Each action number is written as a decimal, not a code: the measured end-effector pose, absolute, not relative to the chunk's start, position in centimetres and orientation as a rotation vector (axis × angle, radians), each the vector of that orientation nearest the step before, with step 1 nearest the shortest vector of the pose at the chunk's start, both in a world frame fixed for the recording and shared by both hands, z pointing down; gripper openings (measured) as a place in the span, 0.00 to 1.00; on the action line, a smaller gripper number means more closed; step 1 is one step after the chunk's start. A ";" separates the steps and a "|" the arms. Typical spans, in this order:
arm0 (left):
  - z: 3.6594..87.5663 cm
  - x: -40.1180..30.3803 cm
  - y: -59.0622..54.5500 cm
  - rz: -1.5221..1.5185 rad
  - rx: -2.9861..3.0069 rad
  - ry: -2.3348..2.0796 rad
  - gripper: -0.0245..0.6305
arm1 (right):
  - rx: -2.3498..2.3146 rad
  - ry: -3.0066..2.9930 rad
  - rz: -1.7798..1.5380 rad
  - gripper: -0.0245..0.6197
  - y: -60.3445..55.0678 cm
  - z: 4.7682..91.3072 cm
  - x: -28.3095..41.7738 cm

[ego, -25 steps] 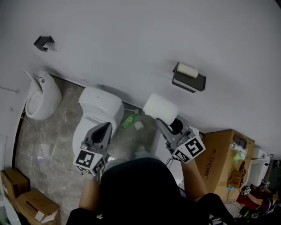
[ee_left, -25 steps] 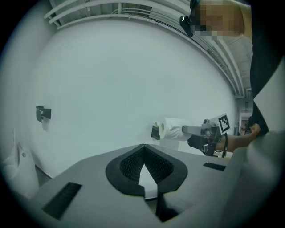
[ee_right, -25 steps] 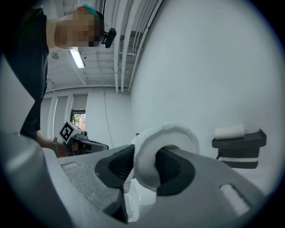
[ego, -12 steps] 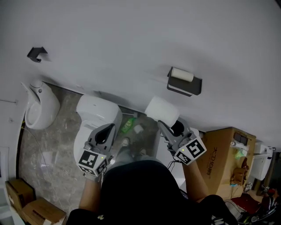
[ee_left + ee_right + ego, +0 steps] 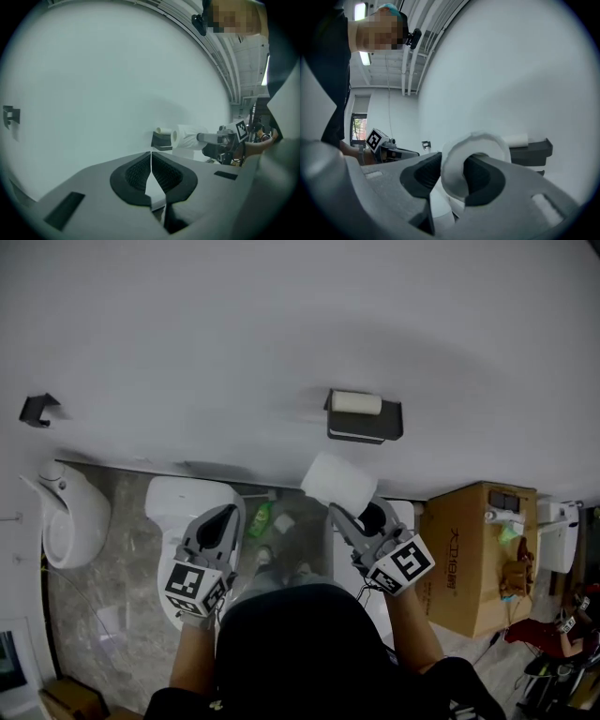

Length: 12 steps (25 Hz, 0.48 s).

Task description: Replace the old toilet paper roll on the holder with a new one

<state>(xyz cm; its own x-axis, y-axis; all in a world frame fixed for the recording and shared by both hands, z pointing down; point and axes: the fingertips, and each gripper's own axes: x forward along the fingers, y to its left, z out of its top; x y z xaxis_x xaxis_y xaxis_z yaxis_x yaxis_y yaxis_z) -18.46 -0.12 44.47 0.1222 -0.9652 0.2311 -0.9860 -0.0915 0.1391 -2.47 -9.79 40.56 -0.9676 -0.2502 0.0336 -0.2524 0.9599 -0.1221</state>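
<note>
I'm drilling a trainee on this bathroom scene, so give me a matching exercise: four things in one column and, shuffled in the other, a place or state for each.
Things
1. new toilet paper roll
2. old roll
3. left tool
4. cardboard box

Places or states
A. on the floor, right side of the head view
B. shut, nothing between its jaws
C. lying on the dark wall holder
D. gripped by its wall in the right tool

Pairs: 1-D, 2-C, 3-B, 4-A
</note>
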 end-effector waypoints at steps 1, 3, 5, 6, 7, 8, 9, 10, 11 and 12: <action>44.5 -18.5 -1.0 0.115 2.165 -1.897 0.06 | 0.436 -3.086 0.198 0.25 -10.2 40.6 -2.2; 44.6 -18.5 -3.0 0.115 2.212 -1.842 0.06 | 0.515 -3.073 0.207 0.25 -10.8 40.6 -1.6; 44.6 -18.1 -4.9 0.121 2.264 -1.782 0.06 | 0.582 -3.062 0.220 0.25 -11.4 40.5 -1.0; 44.6 -17.8 -5.9 0.124 2.288 -1.753 0.06 | 0.610 -3.056 0.226 0.25 -11.6 40.4 -0.6; 44.5 -17.5 -6.8 0.124 2.310 -1.726 0.06 | 0.637 -3.049 0.231 0.25 -11.7 40.4 -0.2; 44.5 -17.3 -7.8 0.124 2.330 -1.701 0.06 | 0.666 -3.042 0.235 0.25 -11.9 40.5 0.2; 44.4 -17.0 -8.8 0.123 2.349 -1.678 0.06 | 0.701 -3.035 0.238 0.25 -12.2 40.5 0.7; 44.2 -16.8 -9.9 0.116 2.366 -1.659 0.06 | 0.740 -3.027 0.242 0.25 -12.5 40.6 1.3; 44.0 -16.6 -11.1 0.105 2.380 -1.642 0.06 | 0.784 -3.019 0.244 0.25 -12.8 40.6 2.0; 43.7 -16.4 -12.2 0.092 2.393 -1.628 0.06 | 0.829 -3.009 0.247 0.25 -13.1 40.6 2.7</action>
<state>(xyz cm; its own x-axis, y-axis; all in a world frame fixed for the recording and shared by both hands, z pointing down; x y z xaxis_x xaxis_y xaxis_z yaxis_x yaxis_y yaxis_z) -16.38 -12.19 43.66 0.3755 -0.9074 0.1886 -0.9229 -0.3473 0.1663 2.67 -13.11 40.64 -0.8597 -0.5081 0.0521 -0.5098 0.8473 -0.1489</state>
